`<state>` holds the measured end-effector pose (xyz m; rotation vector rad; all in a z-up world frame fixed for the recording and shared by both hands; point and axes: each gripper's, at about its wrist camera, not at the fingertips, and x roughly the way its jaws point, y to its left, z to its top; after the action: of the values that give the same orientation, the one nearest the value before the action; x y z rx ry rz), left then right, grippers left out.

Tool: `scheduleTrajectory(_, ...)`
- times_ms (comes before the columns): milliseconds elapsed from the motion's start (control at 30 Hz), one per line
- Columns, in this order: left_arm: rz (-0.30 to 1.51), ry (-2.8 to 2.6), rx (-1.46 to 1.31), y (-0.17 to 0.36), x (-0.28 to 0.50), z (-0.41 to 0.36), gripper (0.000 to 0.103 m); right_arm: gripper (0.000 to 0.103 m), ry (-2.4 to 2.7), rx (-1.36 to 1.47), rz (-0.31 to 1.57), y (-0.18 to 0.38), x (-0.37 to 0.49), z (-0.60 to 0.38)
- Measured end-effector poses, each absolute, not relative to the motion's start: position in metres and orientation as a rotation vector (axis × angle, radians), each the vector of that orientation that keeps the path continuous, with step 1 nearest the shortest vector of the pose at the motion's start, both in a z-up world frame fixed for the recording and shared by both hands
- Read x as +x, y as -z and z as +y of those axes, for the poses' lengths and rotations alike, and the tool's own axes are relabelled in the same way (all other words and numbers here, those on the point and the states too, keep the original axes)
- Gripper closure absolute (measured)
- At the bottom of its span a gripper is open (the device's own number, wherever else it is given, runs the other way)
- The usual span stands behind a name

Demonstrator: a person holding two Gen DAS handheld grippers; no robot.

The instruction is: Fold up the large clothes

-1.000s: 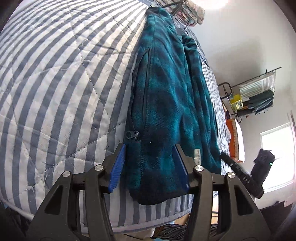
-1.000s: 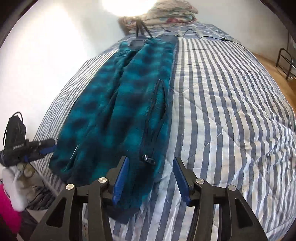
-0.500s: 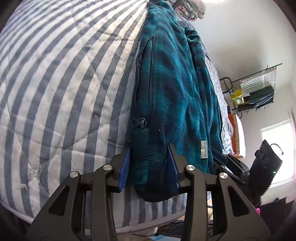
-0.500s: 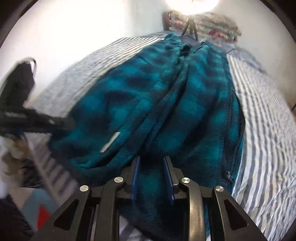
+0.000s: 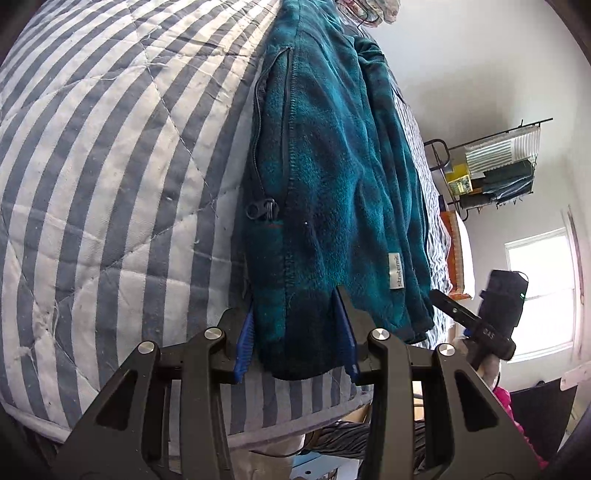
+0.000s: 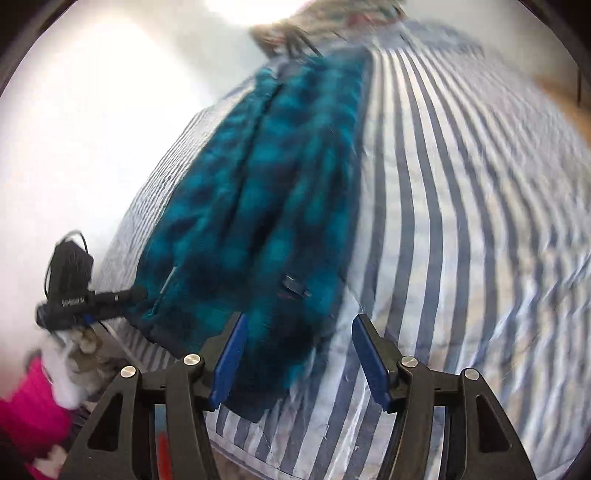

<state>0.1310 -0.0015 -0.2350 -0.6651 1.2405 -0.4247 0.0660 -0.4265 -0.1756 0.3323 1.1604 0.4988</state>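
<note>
A teal plaid fleece jacket lies folded lengthwise on a blue-and-white striped quilt, with its hem at the bed's near edge. My left gripper is shut on the hem corner below the zip pull, and fleece fills the gap between its blue pads. In the blurred right wrist view the jacket runs away from me. My right gripper is over the same hem end with its jaws opening wide. Fleece lies by its left pad and bare quilt by the right one.
The bed's near edge drops off just below the hem. Pillows lie at the far end. A wire rack and a window stand to the right. A pink sleeve shows at the lower left.
My left jaws closed in on the hem corner and have held there. My right gripper, nearly shut over the hem half a second ago, has swung sideways and spread its jaws.
</note>
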Motion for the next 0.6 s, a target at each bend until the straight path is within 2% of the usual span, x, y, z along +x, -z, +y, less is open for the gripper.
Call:
scheduleTrajectory(200,1.244,0.416,-0.643,0.232,0.132,-0.007,0.07,0.041,-0.607,0.459,1.196,0.192,0.065,-0.424)
scheduleTrajectory(233,1.245,0.416,-0.644,0.232,0.133,-0.009,0.07,0.044,-0.636,0.502,1.204,0.196,0.069,-0.425)
scheduleTrajectory(267,1.245,0.415,-0.64,0.231,0.134,-0.01,0.071,0.052,-0.665,0.54,1.218,0.2,0.07,-0.425)
scheduleTrajectory(400,1.239,0.419,-0.628,0.227,0.134,-0.013,0.078,0.054,-0.725,0.553,1.243,0.207,0.07,-0.411)
scheduleTrajectory(533,1.222,0.42,-0.652,0.216,0.137,-0.013,0.084,0.074,-0.739,0.56,1.231,0.2,0.073,-0.397)
scheduleTrajectory(600,1.201,0.428,-0.644,0.205,0.139,-0.014,0.086,0.078,-0.76,0.57,1.197,0.189,0.074,-0.394)
